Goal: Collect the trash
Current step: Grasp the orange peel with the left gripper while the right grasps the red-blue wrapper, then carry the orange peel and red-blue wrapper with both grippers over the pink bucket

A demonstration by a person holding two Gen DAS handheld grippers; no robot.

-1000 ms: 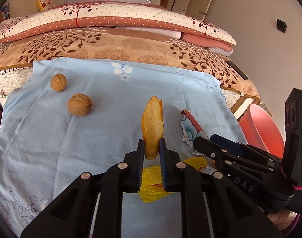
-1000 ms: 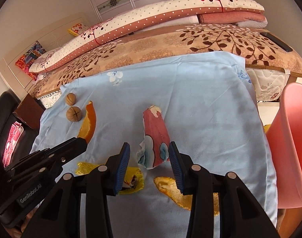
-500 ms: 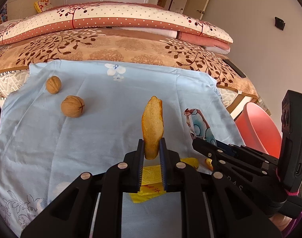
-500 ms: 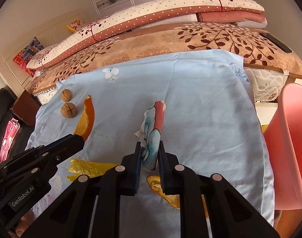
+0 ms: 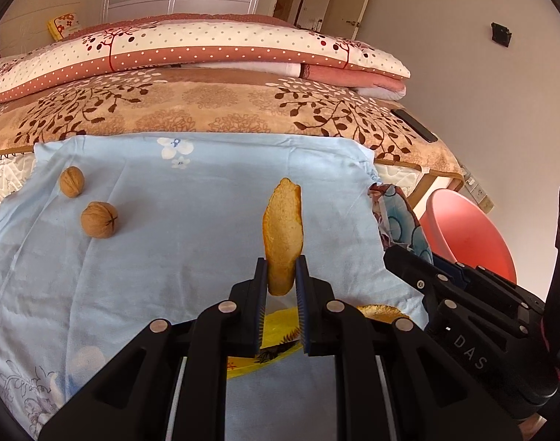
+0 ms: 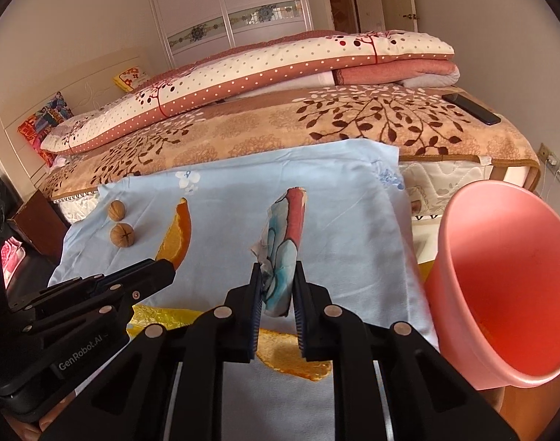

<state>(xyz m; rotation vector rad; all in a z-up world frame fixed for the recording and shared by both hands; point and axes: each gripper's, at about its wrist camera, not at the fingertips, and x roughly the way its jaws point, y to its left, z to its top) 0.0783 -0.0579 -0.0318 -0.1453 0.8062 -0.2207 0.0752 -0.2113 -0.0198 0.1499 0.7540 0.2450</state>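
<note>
The right gripper, spread wide around a crumpled printed wrapper a second ago, is now clamped on it and has lifted it off the pale blue sheet, the wrapper standing upright between the blue pads. The left gripper remains closed on a strip of orange peel, held upright above the same sheet as it was a second ago. With a piece of trash in each claw, both loads appear ready to go to the pink bin, which sits just off the bed's right edge and looms larger in the right wrist view than before, suggesting the right hand has begun to carry its load that way. Left on the sheet are two walnuts, a second piece of orange peel and a yellow wrapper, so the collection looks well short of finished. Much of that remainder is masked: the yellow wrapper and the loose peel lie under the gripper bodies in both views, and their full outlines cannot be made out. The bin's base is cut off, its contents are not visible, and the person's hands stay almost wholly out of frame.
</note>
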